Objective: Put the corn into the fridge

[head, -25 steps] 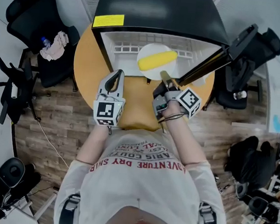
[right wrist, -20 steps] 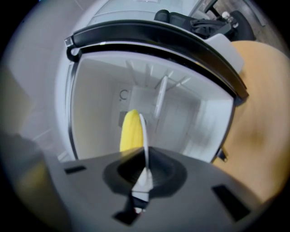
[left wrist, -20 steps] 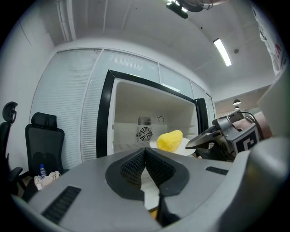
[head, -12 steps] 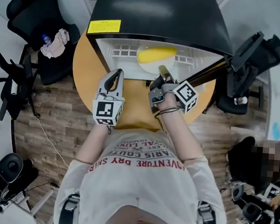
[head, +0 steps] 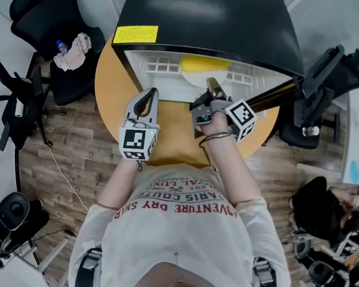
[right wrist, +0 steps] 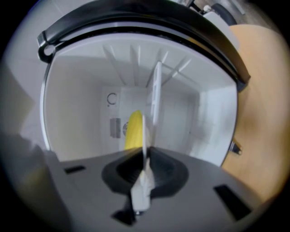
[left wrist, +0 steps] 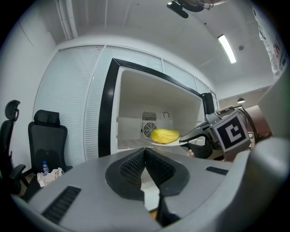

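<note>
Fridge (head: 209, 17): small black box at the far edge of the round wooden table (head: 168, 132); door (head: 297, 78) swung open to the right.
Corn (head: 204, 64): yellow cob lying on a white plate (head: 194, 77), inside the fridge compartment, close to its front edge and a little right of middle.
Plate contact: cannot tell whether it rests on the fridge floor or hangs just above it.
Right gripper (head: 212, 86): reaches into the fridge mouth. The plate's near rim stands between the jaws, which are narrow and opening. The pads look to be on the rim.
Left gripper (head: 149, 96): over the table, just in front of the fridge's left front corner. Jaws together, nothing between them.
Spacing: left gripper beside the right one, apart from the plate.
</note>
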The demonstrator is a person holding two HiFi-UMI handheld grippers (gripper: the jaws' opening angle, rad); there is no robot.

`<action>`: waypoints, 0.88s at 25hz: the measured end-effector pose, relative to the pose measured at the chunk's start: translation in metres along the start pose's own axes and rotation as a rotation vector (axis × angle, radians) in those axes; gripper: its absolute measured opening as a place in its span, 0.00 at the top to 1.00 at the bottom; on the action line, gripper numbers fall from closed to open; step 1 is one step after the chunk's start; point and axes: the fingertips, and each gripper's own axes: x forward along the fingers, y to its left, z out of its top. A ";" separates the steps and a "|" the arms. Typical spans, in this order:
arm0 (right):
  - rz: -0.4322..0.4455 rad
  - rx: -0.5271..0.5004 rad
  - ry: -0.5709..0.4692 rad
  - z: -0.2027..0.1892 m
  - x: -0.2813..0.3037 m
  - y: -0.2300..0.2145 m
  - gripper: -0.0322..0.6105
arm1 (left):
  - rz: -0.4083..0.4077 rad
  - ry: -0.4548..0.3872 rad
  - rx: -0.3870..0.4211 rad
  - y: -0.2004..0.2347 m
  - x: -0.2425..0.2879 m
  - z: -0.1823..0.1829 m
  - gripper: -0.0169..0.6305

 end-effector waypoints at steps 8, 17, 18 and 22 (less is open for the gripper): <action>-0.013 -0.028 -0.016 0.002 0.009 0.002 0.87 | 0.007 0.000 0.013 0.004 -0.004 -0.001 0.93; 0.070 -0.089 0.013 0.000 0.008 0.016 0.73 | 0.013 0.001 0.012 0.004 -0.007 0.000 0.93; 0.076 -0.101 0.013 0.000 0.006 0.019 0.70 | 0.011 0.000 0.013 0.002 -0.008 0.001 0.93; 0.081 -0.108 0.007 0.001 -0.006 0.018 0.66 | 0.002 -0.007 0.016 -0.005 -0.012 0.005 0.93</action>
